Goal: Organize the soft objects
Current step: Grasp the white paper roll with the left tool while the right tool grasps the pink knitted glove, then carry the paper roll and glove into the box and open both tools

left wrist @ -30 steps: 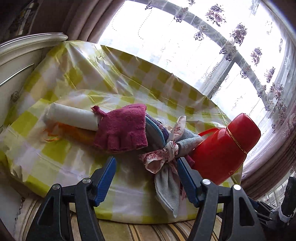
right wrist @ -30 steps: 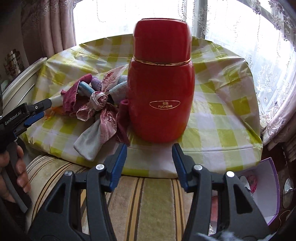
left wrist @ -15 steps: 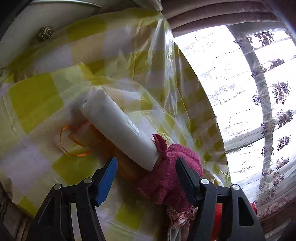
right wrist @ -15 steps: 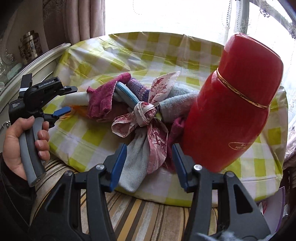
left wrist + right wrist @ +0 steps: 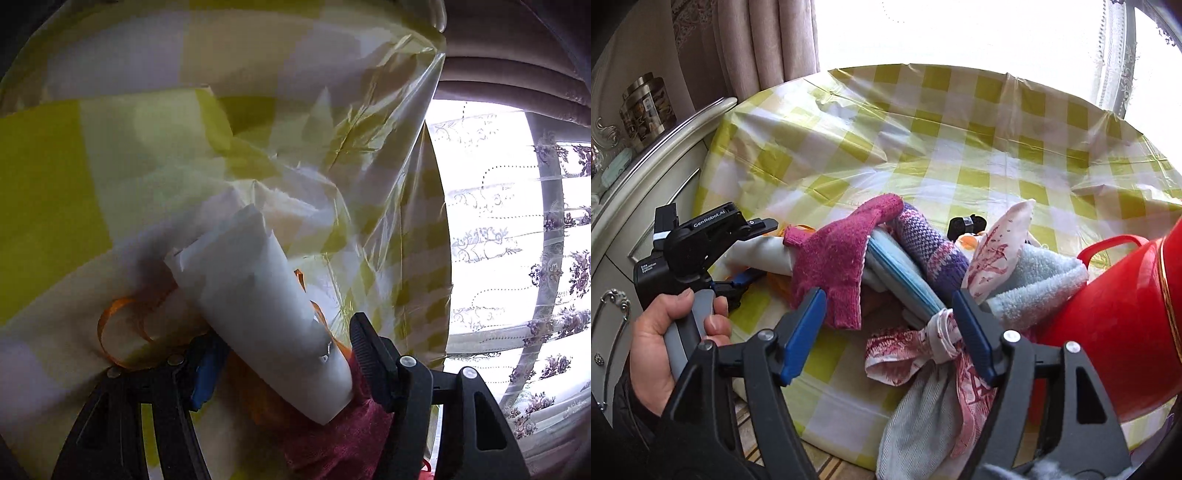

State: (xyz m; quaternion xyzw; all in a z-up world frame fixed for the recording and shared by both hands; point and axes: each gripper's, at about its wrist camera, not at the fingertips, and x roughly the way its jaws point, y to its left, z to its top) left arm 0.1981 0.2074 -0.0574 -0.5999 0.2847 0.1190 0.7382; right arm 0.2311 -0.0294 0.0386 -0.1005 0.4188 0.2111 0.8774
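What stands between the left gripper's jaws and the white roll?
Nothing visible. The left gripper has open jaws on either side of the white roll. The magenta glove lies over the roll's far end, outside the gap, with orange ribbon underneath.

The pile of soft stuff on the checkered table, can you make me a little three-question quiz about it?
1. True or false: the left gripper has its jaws on either side of the white roll.
2. Which colour is the knitted glove draped over the white roll: A) green, B) magenta, C) black?
3. Fill in the gap: the hard object at the right edge of the pile, next to the light blue towel, is a red ____.

Key: 1 true; 2 B; 3 flask. The right gripper hangs open over the pile and holds nothing.
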